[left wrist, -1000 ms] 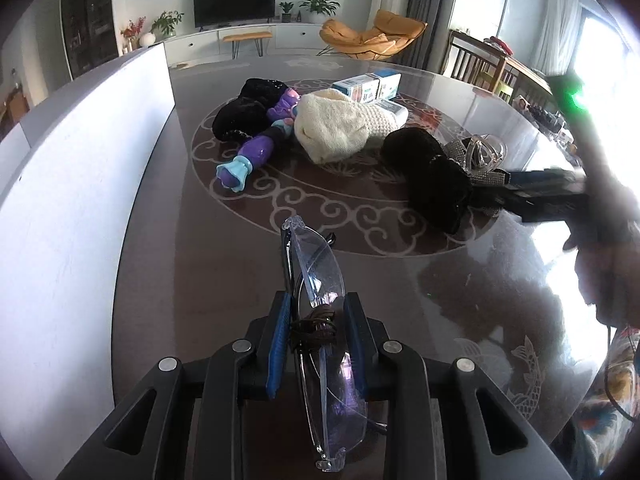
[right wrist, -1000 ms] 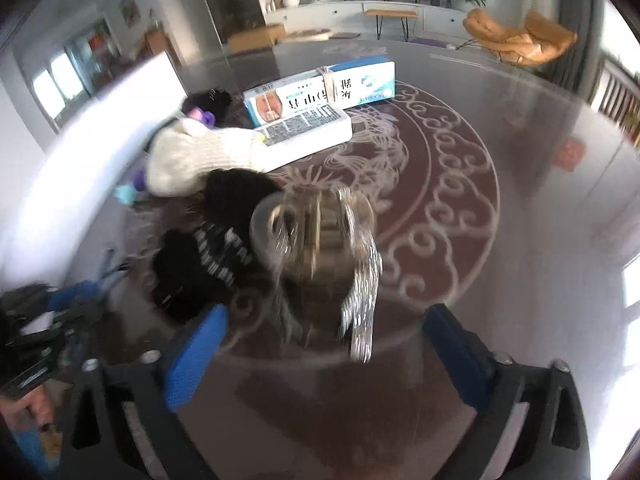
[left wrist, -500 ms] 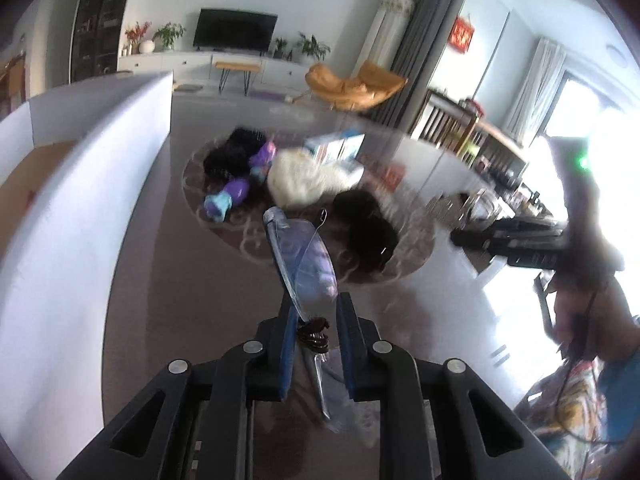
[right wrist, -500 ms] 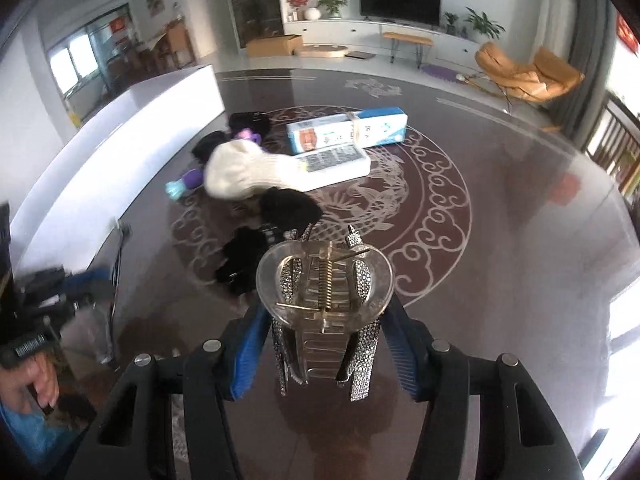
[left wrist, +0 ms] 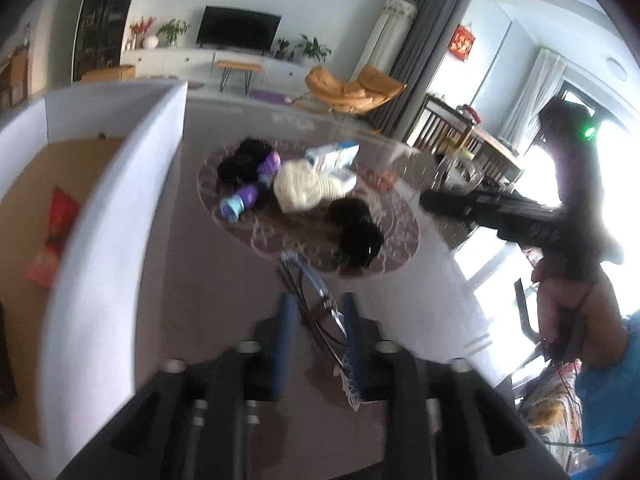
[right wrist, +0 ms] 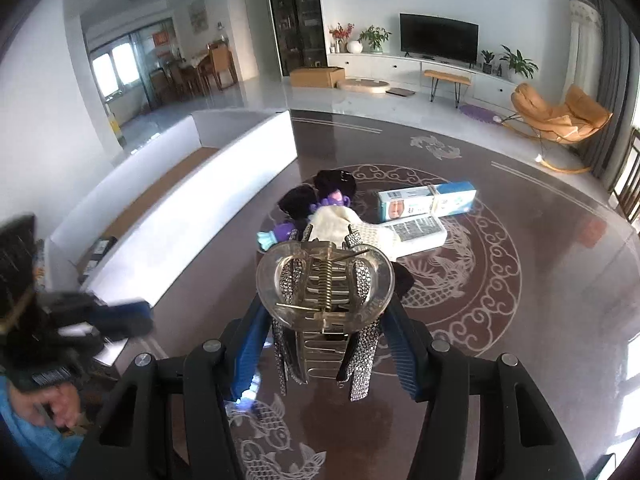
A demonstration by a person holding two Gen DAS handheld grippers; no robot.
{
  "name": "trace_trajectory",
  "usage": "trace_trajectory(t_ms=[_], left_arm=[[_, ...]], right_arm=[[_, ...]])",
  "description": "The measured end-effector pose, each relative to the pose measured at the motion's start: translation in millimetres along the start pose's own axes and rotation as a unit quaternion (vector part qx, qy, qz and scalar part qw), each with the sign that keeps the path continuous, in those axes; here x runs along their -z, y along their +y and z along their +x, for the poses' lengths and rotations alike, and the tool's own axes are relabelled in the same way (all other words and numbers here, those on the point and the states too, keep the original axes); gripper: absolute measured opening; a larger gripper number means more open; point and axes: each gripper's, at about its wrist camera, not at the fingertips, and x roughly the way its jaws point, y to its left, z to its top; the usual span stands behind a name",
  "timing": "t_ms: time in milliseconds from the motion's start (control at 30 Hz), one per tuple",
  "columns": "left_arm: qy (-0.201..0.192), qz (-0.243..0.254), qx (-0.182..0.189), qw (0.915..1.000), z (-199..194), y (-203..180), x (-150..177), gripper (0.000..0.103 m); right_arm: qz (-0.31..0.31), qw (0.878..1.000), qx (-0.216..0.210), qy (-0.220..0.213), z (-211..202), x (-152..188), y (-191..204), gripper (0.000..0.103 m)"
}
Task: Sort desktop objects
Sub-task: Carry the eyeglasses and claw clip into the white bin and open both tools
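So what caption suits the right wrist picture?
Right gripper lifts a clear rhinestone hair claw above the patterned table.

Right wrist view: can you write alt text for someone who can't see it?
The right gripper holds a clear, rhinestone-studded hair claw clip above a dark patterned table. Behind lie a cream knit hat, a purple toy, medicine boxes and a white box.

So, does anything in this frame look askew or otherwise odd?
Yes: the clear glasses hang crooked between the left gripper, whose jaws are opening, so they look close to slipping out beside the white box. The hair claw sits squarely in the right gripper. The pile on the table looks merely unsorted.
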Motion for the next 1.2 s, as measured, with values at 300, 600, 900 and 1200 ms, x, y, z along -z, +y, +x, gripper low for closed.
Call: trace_trajectory(t_ms=[300,600,900,1200], left_arm=[[0.079,0.04,-0.095,0.9915,94.2,-42.0,7.2,0.059],[0.041,0.035,-0.069,0.9962,82.1,-23.0,4.5,0.021],[-0.073,-0.032,-0.028,0.9964,-50.4,18.1,-32.6,0.021],[-0.076,-0.109,-0.178,0.9749,-137.4,173.3,-56.6,0.021]], right_arm=[[0.026,1.0,0.0,-0.007,-17.1,20.0,-20.3,0.057],[0.034,0.999,0.015,-0.013,-31.9,29.7,-34.2,0.057],[0.031,0.999,-0.032,-0.019,-13.0,-10.6,9.6,0.057],[-0.076,0.981,-0.177,-0.003,46.2,-80.4,189.9,0.057]])
